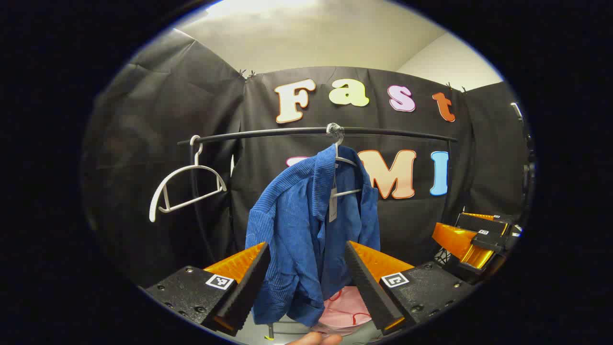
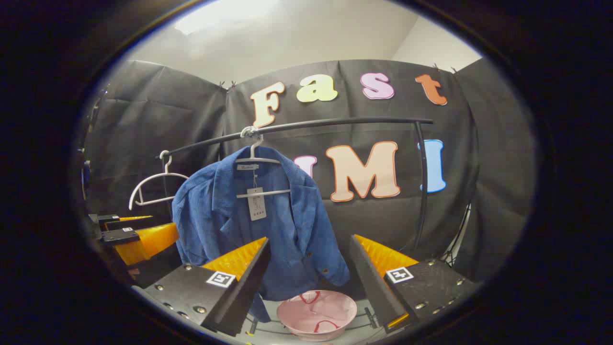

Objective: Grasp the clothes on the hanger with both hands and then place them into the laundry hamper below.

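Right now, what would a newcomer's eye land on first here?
The blue corduroy shirt, on a white hanger at the middle of the black rail. Next, the pink laundry hamper directly below it, and the empty white hanger further along the rail. Both grippers are open, short of the shirt.

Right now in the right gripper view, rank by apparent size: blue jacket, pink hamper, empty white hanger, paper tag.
1. blue corduroy jacket, by far the largest.
2. pink hamper and empty white hanger look alike in span; the hanger hangs farther back, so unranked.
3. paper tag, smallest.
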Action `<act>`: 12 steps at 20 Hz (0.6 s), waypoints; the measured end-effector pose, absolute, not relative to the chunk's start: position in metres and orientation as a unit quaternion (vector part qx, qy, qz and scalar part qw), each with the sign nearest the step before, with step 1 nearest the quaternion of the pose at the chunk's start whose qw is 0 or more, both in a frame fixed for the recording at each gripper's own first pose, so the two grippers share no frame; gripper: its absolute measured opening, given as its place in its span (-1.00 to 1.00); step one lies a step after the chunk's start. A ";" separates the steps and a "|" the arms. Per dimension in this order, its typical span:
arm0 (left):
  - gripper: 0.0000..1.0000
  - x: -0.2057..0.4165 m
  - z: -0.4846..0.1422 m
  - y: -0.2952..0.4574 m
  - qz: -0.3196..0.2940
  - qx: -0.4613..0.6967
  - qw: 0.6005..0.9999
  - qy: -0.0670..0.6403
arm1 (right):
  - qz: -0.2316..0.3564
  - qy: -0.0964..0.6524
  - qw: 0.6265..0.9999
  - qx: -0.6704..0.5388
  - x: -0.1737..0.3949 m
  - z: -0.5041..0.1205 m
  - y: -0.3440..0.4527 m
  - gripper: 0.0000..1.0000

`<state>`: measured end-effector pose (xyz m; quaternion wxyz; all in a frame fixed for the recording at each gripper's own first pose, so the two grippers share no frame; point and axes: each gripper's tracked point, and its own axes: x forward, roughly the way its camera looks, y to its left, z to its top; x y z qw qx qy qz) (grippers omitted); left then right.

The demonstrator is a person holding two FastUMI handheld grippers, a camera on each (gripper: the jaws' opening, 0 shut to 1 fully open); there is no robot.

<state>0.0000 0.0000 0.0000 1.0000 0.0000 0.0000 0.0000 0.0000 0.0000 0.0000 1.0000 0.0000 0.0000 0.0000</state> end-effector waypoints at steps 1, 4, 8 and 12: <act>0.92 0.003 0.000 -0.002 0.004 0.004 1.000 0.000 | 0.004 0.001 1.000 -0.001 0.005 -0.001 0.000 0.97; 0.92 0.012 0.002 -0.007 0.015 0.009 1.000 0.000 | 0.019 0.005 1.000 -0.004 0.018 -0.005 0.000 0.97; 0.92 0.025 0.000 -0.012 0.019 -0.005 1.000 0.000 | 0.023 0.012 1.000 0.007 0.031 -0.012 -0.005 0.98; 0.93 0.040 -0.007 -0.006 0.039 0.003 0.999 0.008 | 0.010 0.014 1.000 0.025 0.044 -0.020 -0.015 0.97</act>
